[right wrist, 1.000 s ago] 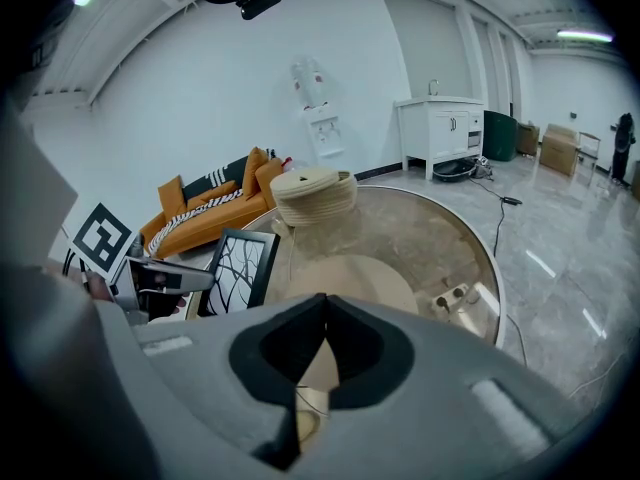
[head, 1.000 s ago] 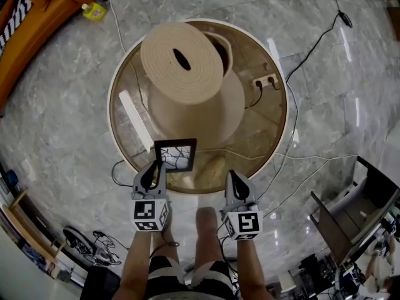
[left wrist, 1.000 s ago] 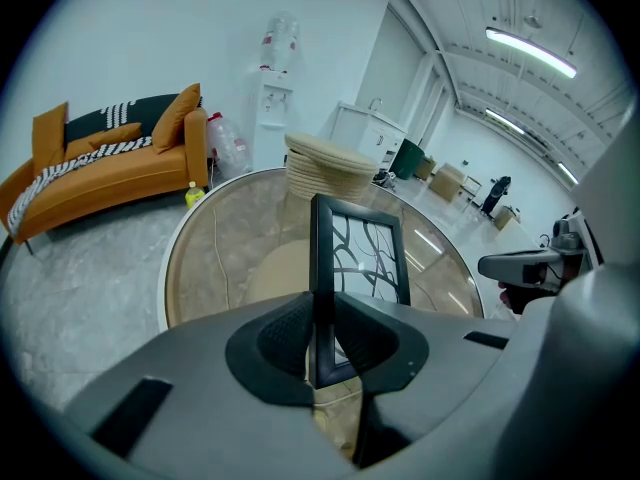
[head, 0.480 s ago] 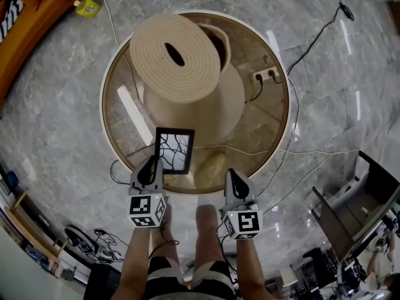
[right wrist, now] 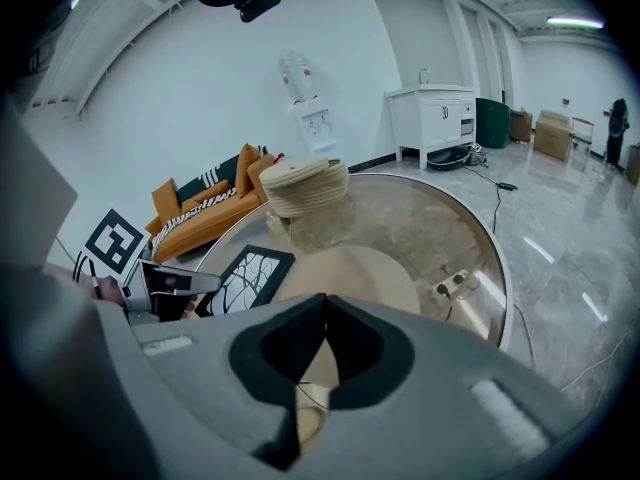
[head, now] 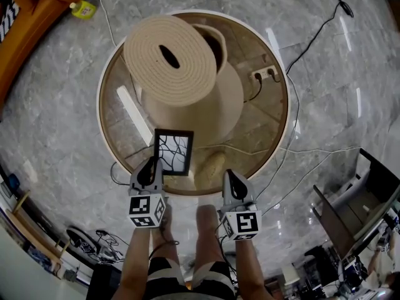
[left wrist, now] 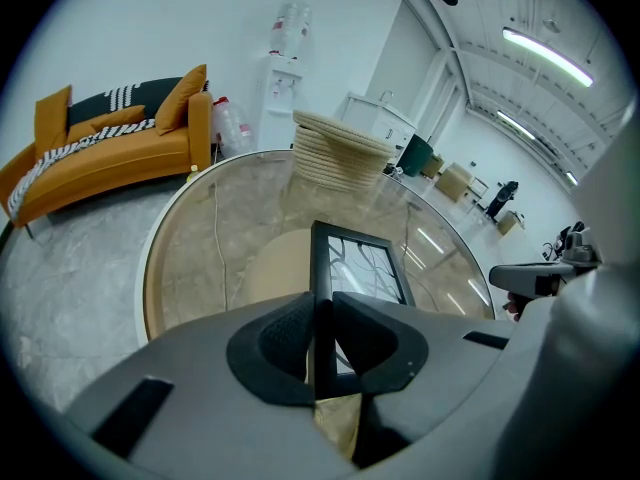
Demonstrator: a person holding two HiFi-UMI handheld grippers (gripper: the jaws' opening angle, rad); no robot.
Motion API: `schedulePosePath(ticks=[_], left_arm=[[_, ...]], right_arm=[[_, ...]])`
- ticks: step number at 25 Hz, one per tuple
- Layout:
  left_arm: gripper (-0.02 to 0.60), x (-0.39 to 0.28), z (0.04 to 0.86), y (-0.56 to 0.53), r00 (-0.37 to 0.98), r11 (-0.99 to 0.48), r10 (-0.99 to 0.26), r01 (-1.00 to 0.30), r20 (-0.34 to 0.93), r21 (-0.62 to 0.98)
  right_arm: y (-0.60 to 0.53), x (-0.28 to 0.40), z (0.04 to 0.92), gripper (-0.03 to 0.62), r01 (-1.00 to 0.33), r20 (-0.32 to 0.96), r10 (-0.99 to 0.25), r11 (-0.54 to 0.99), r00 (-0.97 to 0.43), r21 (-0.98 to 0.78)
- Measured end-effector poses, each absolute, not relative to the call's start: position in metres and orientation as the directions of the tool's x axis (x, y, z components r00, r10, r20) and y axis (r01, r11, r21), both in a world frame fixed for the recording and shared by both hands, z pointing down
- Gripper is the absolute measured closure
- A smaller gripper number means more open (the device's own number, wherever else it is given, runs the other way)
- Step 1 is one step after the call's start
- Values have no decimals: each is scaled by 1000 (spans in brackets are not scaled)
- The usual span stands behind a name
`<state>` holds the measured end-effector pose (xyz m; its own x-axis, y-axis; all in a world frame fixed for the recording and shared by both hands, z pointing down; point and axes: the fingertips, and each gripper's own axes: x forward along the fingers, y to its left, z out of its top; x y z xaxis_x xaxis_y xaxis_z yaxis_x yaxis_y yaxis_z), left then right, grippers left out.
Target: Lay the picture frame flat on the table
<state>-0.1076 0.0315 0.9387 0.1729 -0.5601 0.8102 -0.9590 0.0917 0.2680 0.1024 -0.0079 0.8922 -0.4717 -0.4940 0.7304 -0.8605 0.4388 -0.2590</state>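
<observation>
I see a glossy glass bench (head: 259, 120), a matt black picture frame (head: 173, 152), a polished marble floor (head: 56, 105) and a coarse, ribbed roll (head: 170, 60).

picture frame (head: 173, 152): 1 | grippers: 2, left gripper (head: 152, 165) and right gripper (head: 229, 175) | round table (head: 284, 92): 1 | beige woven coil (head: 170, 61): 1 | power strip (head: 264, 75): 1 | orange sofa (head: 31, 17): 1
</observation>
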Motion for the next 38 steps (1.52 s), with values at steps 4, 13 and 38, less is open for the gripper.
schedulePosePath(ticks=[4, 13, 38], left_arm=[[505, -107, 939, 27, 178, 77, -571, -961, 801, 268], [373, -101, 934, 23, 209, 61, -578, -953, 789, 297], [388, -101, 781, -8, 246, -122, -667, -967, 703, 223]], right_arm=[[-12, 101, 892, 594, -859, 728, -494, 439, -474, -261], [-12, 98, 886, 594, -858, 720, -501, 438, -480, -268], [-39, 89, 736, 594, -868, 600, -648, 463, -470, -180]])
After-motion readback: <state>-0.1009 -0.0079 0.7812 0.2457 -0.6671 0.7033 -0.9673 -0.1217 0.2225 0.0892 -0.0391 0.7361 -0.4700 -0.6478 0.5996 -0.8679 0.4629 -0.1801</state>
